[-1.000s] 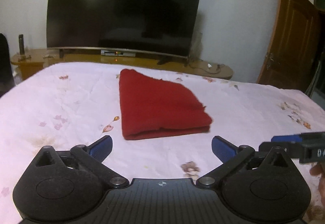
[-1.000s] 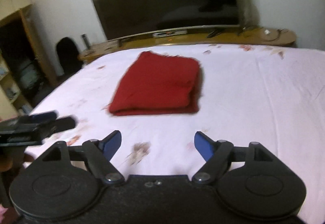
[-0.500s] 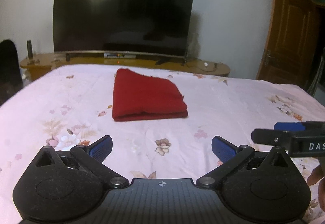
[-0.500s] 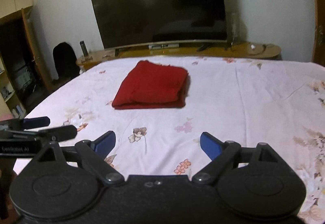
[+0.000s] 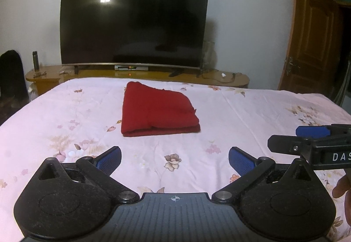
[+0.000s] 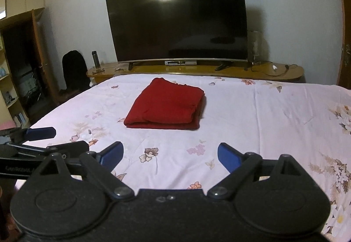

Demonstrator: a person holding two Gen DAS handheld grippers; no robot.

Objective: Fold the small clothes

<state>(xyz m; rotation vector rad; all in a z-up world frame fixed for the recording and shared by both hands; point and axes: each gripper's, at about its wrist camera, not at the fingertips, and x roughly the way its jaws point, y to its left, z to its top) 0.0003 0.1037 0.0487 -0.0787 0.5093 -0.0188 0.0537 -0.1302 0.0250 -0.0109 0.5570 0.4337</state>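
Both jaws stand wide apart, with nothing between them. In the left wrist view the left gripper [image 5: 174,157] fills the bottom of the frame, and its blue pads [image 5: 109,159] point up toward the middle of the picture. The right gripper [image 5: 307,139] comes in at the right edge of this frame, a little above the left one, and a bit of a hand [image 5: 342,187] shows under it at the lower right.

In the right wrist view the right gripper [image 6: 170,155] lies along the bottom, also with its blue pads [image 6: 228,157] spread. The left gripper [image 6: 41,139] is seen at the left edge of that frame.

The red cloth [image 5: 156,110] is folded into a neat thick rectangle and lies flat on the bed [image 5: 252,114], in the middle of the frame and well apart from both grippers. In the right wrist view the same red cloth [image 6: 166,107] sits slightly left of the centre. The bed has a pale pink cover with a flower print.

Behind the bed, in the upper half of both frames, a large dark television [image 5: 133,22] stands on a low wooden bench [image 5: 230,78]. A brown door [image 5: 311,38] is at the right edge of the left wrist view.
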